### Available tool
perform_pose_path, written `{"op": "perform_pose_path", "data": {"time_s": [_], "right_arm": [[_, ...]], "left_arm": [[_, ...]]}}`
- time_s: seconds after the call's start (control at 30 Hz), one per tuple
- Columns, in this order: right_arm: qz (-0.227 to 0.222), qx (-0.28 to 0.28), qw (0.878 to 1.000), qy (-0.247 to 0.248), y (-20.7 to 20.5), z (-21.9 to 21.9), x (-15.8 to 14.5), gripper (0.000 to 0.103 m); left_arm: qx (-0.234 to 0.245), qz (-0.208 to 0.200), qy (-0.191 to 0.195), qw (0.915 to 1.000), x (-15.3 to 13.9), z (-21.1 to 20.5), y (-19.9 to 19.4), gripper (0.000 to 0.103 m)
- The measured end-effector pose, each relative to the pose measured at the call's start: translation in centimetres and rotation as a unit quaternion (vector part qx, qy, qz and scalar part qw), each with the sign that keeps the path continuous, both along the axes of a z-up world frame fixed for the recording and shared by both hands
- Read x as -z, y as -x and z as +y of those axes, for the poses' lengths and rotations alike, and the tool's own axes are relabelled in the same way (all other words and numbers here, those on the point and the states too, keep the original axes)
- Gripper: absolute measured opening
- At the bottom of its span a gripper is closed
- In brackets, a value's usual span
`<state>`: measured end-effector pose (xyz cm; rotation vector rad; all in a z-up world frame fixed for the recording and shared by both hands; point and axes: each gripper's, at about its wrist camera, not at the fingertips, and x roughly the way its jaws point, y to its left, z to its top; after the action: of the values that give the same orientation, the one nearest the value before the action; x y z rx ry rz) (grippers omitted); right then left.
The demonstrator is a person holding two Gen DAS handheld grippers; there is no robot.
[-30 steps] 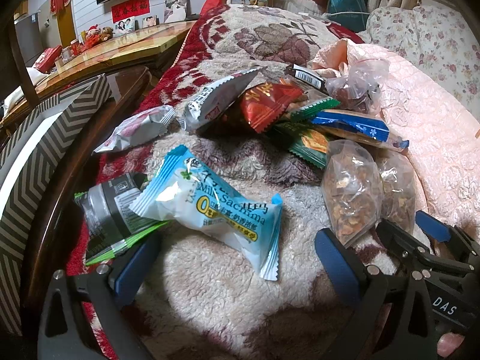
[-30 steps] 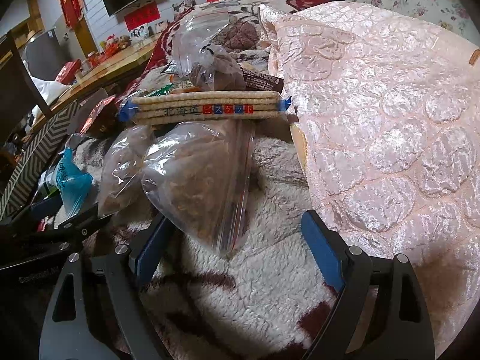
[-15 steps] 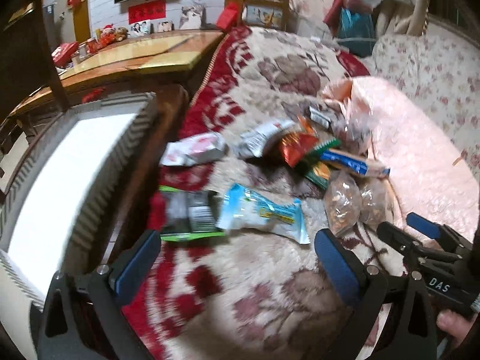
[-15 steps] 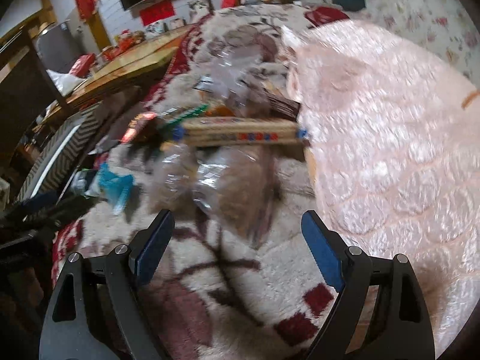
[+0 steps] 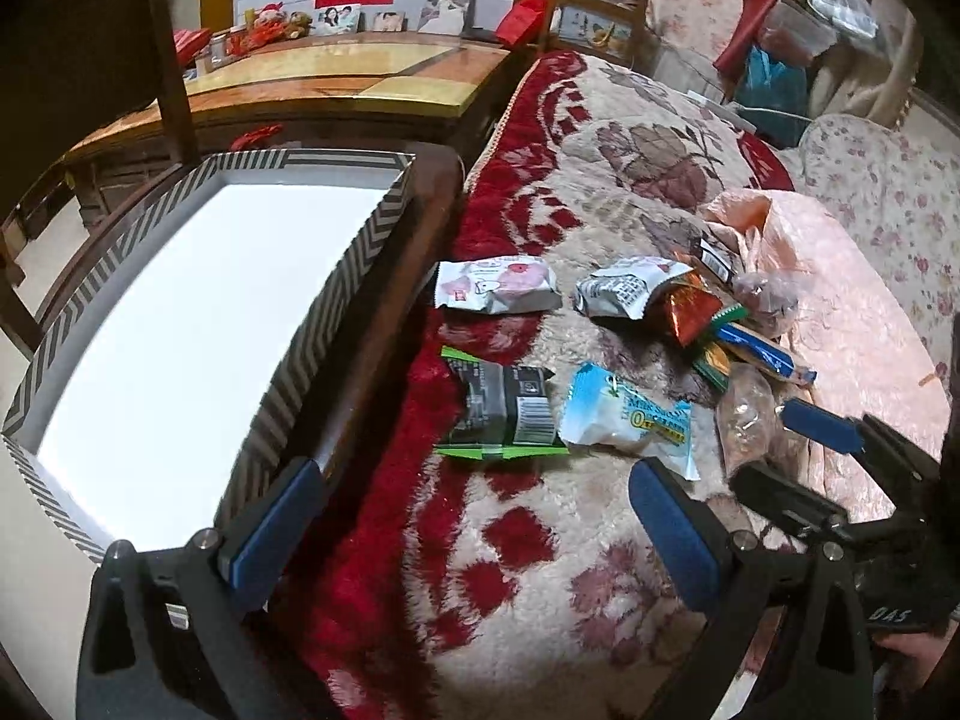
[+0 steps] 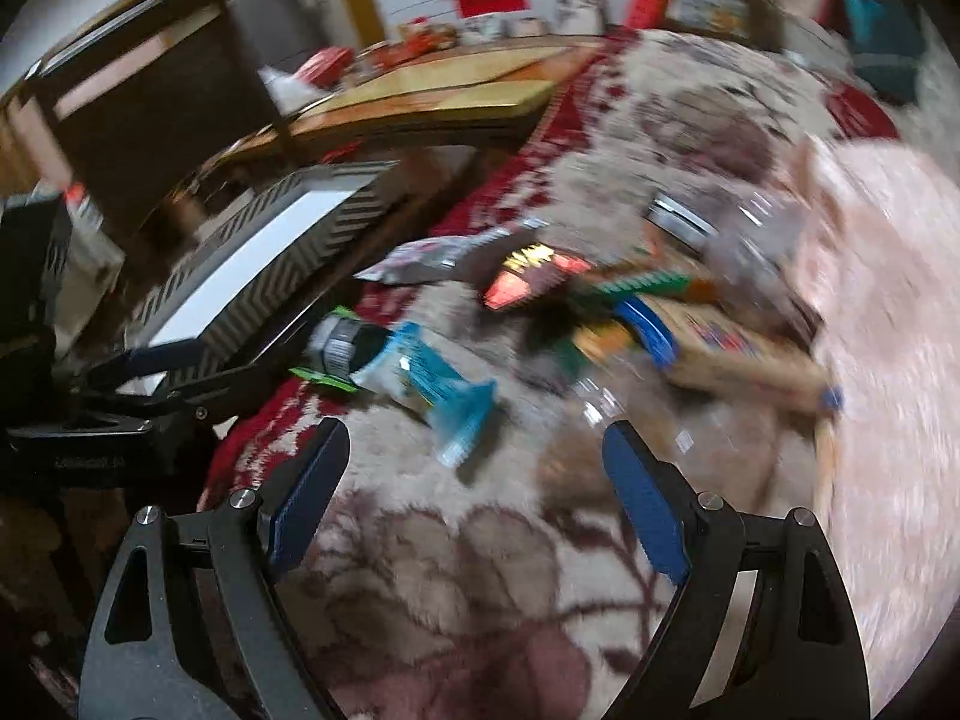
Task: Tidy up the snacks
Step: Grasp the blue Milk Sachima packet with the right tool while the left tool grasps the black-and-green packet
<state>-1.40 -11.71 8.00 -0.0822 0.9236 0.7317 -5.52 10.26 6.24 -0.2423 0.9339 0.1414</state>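
Note:
Several snack packs lie on a plush red-and-cream blanket point(image 5: 528, 546): a light-blue Sachima pack point(image 5: 627, 420), a black-and-green pack point(image 5: 504, 411), two white-pink packs point(image 5: 495, 285), a red pack point(image 5: 690, 309), a blue biscuit pack point(image 5: 762, 351) and clear bags of nuts point(image 5: 747, 420). A white box with zigzag grey rim point(image 5: 180, 312) stands at the left. My left gripper point(image 5: 474, 531) is open and empty, above the blanket near the box. My right gripper point(image 6: 474, 492) is open and empty; it also shows in the left wrist view point(image 5: 822, 438). The right wrist view is blurred.
A dark wooden rail point(image 5: 396, 324) runs between the box and the blanket. A pink quilted cover point(image 5: 852, 330) lies at the right. A wooden table point(image 5: 360, 78) with trinkets stands behind. A floral sofa point(image 5: 888, 180) is at the far right.
Both grippers have pulled back and up from the snacks. The left view has swung left, so the white box now fills its left side. Both stayed open and empty.

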Motion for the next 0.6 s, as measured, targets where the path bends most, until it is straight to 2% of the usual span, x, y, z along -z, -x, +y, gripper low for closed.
{"op": "perform_pose_path", "data": {"time_s": [0.17,0.3,0.37,0.4,0.43,0.6], "right_arm": [[-0.001,-0.064,0.998,0.027,-0.7,2.6,0.3,0.087],[0.005,-0.101,0.993,0.055,-1.4,4.1,1.3,0.082],[0.004,-0.119,0.991,0.068,-1.7,4.7,1.5,0.078],[0.004,-0.132,0.988,0.076,-2.0,5.1,1.7,0.070],[0.009,-0.143,0.986,0.085,-2.3,5.6,2.0,0.068],[0.024,-0.172,0.979,0.106,-3.4,7.1,3.0,0.064]], "left_arm": [[-0.004,0.003,-0.003,1.0000,0.2,0.5,-0.1,0.103],[-0.008,0.001,-0.002,1.0000,0.1,1.0,-0.2,0.103],[-0.010,0.002,-0.003,0.9999,0.2,1.2,-0.2,0.103],[-0.011,0.003,-0.002,0.9999,0.2,1.2,-0.3,0.103],[-0.012,0.005,-0.001,0.9999,0.3,1.3,-0.3,0.103],[-0.015,0.012,0.002,0.9998,0.7,1.6,-0.7,0.103]]}}
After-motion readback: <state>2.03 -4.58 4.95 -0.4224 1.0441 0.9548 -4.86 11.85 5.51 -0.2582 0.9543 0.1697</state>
